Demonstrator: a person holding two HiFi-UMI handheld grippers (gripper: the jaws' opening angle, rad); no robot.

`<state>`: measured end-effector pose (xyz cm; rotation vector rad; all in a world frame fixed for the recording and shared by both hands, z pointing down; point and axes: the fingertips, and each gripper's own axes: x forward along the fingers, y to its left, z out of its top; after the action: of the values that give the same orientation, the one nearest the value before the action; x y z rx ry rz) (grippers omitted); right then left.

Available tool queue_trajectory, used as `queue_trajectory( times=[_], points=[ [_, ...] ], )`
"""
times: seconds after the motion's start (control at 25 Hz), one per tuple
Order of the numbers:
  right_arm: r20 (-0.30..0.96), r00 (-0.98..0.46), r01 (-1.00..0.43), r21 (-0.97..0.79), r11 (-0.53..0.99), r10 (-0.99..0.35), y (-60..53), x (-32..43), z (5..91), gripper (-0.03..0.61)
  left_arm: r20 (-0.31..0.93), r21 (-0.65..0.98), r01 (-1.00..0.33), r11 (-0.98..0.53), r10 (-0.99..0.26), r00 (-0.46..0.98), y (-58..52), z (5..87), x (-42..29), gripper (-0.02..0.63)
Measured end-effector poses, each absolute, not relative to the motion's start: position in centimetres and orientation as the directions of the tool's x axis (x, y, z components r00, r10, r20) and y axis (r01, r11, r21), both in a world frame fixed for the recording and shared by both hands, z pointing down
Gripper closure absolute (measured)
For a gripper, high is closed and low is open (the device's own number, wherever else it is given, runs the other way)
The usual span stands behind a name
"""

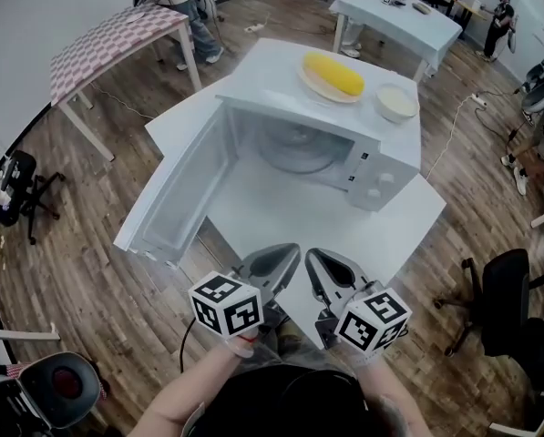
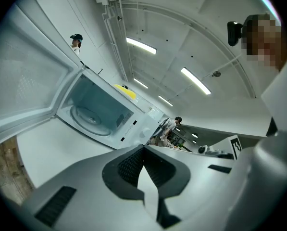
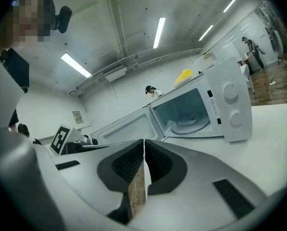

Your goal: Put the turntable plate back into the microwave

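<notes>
**Head view.** A microwave (image 1: 381, 167) stands on the white bench (image 1: 272, 212) with its door (image 1: 176, 194) swung wide open. The turntable plate (image 1: 297, 148) lies inside on the cavity floor. On the microwave's top are a dish holding a yellow item (image 1: 333, 74) and a white bowl (image 1: 395, 102). The left hand-held gripper (image 1: 290, 251) and right hand-held gripper (image 1: 315, 255) hover side by side at the bench's near corner, apart from the microwave.

**Left gripper view.** The jaws are pressed together with nothing between them.

**Right gripper view.** The jaws meet and are empty, and the plate shows in the cavity beyond.
</notes>
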<state>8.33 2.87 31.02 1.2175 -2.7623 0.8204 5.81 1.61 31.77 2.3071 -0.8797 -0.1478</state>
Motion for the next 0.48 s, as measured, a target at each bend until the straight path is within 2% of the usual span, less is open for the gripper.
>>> queue_trajectory(
  times=[0.48],
  points=[
    [0.183, -0.707, -0.696, -0.352, 0.626, -0.683, 6.3, 9.2, 28.1, 0.549, 0.035, 0.613, -0.541, -0.576, -0.664, 0.747, 4.7, 28.4, 4.3, 0.601]
  ],
)
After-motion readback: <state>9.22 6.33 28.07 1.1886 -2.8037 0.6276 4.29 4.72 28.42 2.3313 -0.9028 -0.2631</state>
